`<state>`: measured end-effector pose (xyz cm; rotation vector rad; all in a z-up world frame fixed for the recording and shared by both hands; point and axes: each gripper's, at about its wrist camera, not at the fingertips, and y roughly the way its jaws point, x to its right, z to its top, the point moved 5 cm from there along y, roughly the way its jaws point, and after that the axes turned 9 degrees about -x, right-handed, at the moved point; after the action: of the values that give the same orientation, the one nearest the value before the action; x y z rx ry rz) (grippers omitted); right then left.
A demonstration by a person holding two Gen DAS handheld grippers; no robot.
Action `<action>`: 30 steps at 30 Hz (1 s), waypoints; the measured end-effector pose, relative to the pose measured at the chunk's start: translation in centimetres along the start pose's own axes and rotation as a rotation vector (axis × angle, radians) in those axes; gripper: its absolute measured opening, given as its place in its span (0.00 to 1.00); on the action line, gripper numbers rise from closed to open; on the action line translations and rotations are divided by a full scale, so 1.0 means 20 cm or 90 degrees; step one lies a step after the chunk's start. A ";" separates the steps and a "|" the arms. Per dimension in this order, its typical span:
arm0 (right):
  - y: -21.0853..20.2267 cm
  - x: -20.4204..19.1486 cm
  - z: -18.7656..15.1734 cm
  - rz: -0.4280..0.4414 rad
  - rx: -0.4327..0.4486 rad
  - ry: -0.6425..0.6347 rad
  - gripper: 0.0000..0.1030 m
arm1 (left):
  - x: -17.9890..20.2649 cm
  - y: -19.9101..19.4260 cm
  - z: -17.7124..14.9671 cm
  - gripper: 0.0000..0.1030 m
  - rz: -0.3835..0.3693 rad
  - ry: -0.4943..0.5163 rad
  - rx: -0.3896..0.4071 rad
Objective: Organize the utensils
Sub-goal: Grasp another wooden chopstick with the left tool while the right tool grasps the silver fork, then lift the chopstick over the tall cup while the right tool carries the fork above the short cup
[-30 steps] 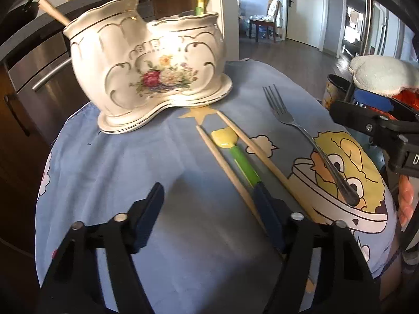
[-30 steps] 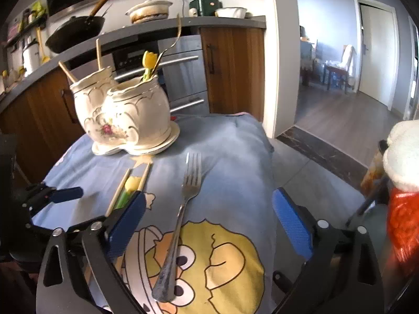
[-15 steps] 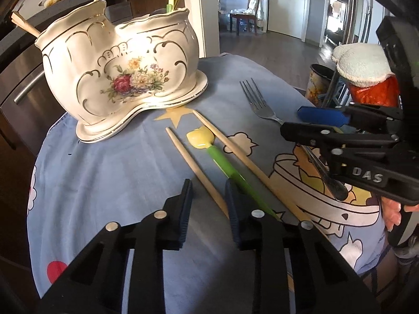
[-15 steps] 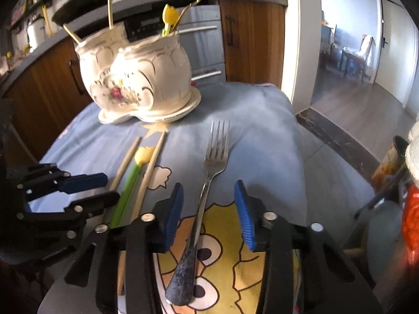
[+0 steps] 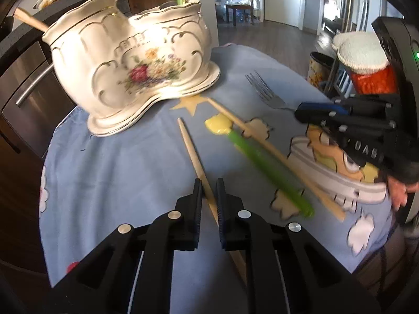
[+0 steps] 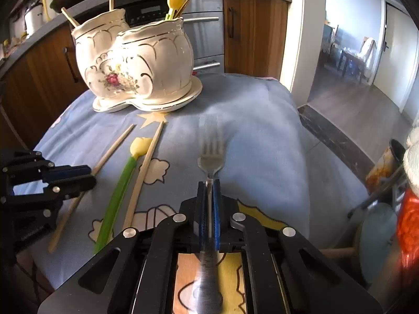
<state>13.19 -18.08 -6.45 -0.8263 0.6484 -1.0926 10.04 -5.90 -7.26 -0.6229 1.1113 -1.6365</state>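
Both grippers closing since earlier: left gripper [image 5: 208, 196] now pinching the nearer wooden chopstick [image 5: 192, 151]; right gripper [image 6: 208, 196] clamping the fork [image 6: 210, 157]. Both utensils lying on blue tablecloth [image 6: 256, 136], before ceramic holder [image 6: 136, 62].

Right gripper [image 6: 209, 191] clamped on fork [image 6: 211, 157] handle, tines forward.

bright daylight, glare on the ceramic holder [image 5: 136, 70], motion blur, fisheye-warped dark corners
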 end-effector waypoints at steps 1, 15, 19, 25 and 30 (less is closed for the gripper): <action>0.00 -0.01 0.00 0.002 -0.003 -0.007 0.06 | -0.02 -0.01 -0.02 0.10 0.005 0.007 -0.004; -0.02 -0.05 -0.04 0.011 -0.067 -0.068 0.06 | -0.30 -0.04 -0.16 0.09 0.018 -0.032 -0.019; 0.00 -0.05 -0.02 0.019 -0.062 -0.056 0.06 | -0.30 -0.03 -0.14 0.09 0.014 -0.032 -0.012; -0.05 -0.08 -0.03 0.005 -0.022 -0.064 0.06 | -0.29 -0.03 -0.15 0.06 0.010 -0.029 0.017; -0.20 -0.10 0.01 0.021 0.060 -0.062 0.06 | -0.31 -0.11 -0.13 0.06 0.003 -0.033 0.066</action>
<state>10.74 -17.04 -2.91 -0.7789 0.5237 -1.0385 9.02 0.88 -5.71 -0.5905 0.9834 -1.6534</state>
